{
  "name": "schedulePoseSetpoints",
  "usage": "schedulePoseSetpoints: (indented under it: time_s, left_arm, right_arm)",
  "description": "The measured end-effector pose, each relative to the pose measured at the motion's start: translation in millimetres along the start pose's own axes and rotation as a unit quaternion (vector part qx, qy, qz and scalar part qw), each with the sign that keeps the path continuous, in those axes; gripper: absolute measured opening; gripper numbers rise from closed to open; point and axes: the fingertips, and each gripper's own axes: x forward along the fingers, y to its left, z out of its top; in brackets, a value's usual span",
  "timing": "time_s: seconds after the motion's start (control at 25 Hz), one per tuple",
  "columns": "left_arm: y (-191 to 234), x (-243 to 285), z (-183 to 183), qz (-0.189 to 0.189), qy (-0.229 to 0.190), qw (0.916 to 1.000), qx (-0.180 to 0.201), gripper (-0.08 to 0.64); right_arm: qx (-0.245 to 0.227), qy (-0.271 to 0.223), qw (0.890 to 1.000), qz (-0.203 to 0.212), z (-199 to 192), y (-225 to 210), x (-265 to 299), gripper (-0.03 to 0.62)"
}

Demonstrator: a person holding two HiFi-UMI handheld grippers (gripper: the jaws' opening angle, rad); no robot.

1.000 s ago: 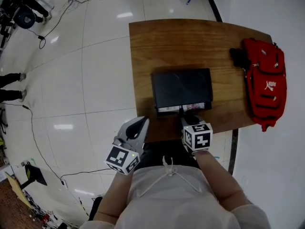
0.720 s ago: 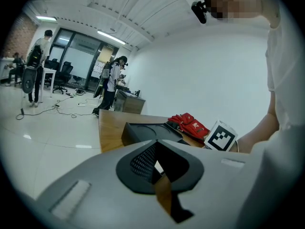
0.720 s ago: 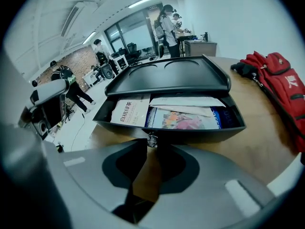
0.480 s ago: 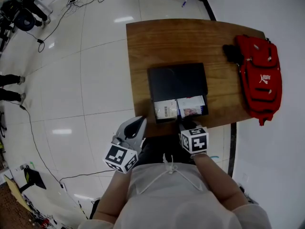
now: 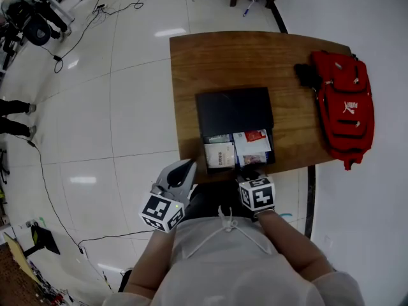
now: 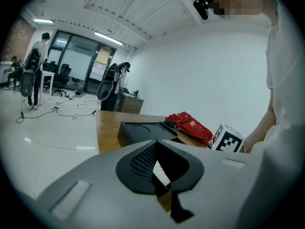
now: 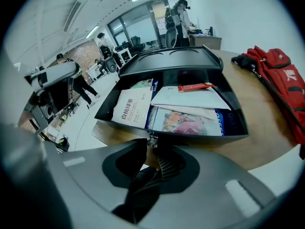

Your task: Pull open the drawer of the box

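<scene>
at the right gripper's (image 7: 151,145) tip, the open drawer's (image 7: 205,136) knob (image 7: 152,139) sits pinched (jaws just easing apart).

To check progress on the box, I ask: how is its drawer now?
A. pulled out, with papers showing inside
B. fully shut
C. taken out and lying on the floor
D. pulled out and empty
A: the drawer stands out of the black box, and papers lie in it.

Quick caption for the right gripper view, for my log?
Right gripper grips the knob of the box's open drawer, papers inside, on a wooden table beside a red bag.
</scene>
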Motion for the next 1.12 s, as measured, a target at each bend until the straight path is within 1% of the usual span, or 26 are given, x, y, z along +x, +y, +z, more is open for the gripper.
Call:
schedulePoseSetpoints:
  time_s: [0.12, 0.28, 0.36, 0.44, 0.48, 0.68, 0.76, 0.84, 0.96, 1.04, 1.12]
  left_arm:
    - [3.2, 0.3, 4.0, 0.007, -0.003, 1.0, -0.001, 0.006]
    - [4.4, 2.3, 9.4, 0.013, -0.01, 0.9999, -0.002, 0.006]
    - [3.3, 3.9, 12.2, 0.015, -0.013, 0.9998, -0.003, 0.006]
    - [1.1, 6.3, 18.6, 0.015, -0.02, 0.9997, -0.002, 0.006]
    - [-0.2, 7.6, 23.4, 0.014, -0.025, 0.9996, -0.001, 0.006]
    - [-5.8, 11.3, 54.0, 0.006, -0.055, 0.9985, 0.009, 0.006]
    - [-3.8, 9.1, 66.2, 0.009, -0.066, 0.9977, 0.015, 0.006]
    - [-2.3, 2.9, 78.3, 0.007, -0.079, 0.9965, 0.025, 0.006]
    - [-6.8, -7.5, 92.1, -0.005, -0.097, 0.9945, 0.038, 0.006]
    - [-9.9, -14.2, 95.5, -0.014, -0.104, 0.9936, 0.042, 0.006]
    - [-10.3, -19.6, 92.0, -0.019, -0.099, 0.994, 0.041, 0.006]
  right_arm:
    - [0.008, -0.007, 1.0, 0.005, 3.0, 0.1, -5.0, 0.077]
    - [0.027, -0.037, 0.999, 0.015, 11.0, 1.6, -26.3, 0.078]
    - [0.028, -0.057, 0.998, 0.024, 20.9, 4.8, -42.1, 0.044]
    - [0.016, -0.092, 0.995, 0.028, 42.1, 7.4, -59.0, 0.007]
    - [0.008, -0.111, 0.993, 0.032, 55.5, 9.1, -66.3, 0.005]
    - [-0.036, -0.194, 0.979, 0.044, 117.4, 17.9, -94.1, 0.004]
    - [-0.051, -0.23, 0.971, 0.041, 138.2, 21.7, -106.3, 0.003]
    - [-0.076, -0.259, 0.963, 0.029, 154.6, 28.4, -119.1, 0.003]
    - [-0.117, -0.29, 0.95, 0.008, 166.5, 39.7, -137.2, 0.005]
    - [-0.127, -0.311, 0.942, 0.004, 168.2, 49.1, -148.5, 0.005]
    - [-0.132, -0.325, 0.936, 0.002, 166.0, 58.2, -157.1, 0.006]
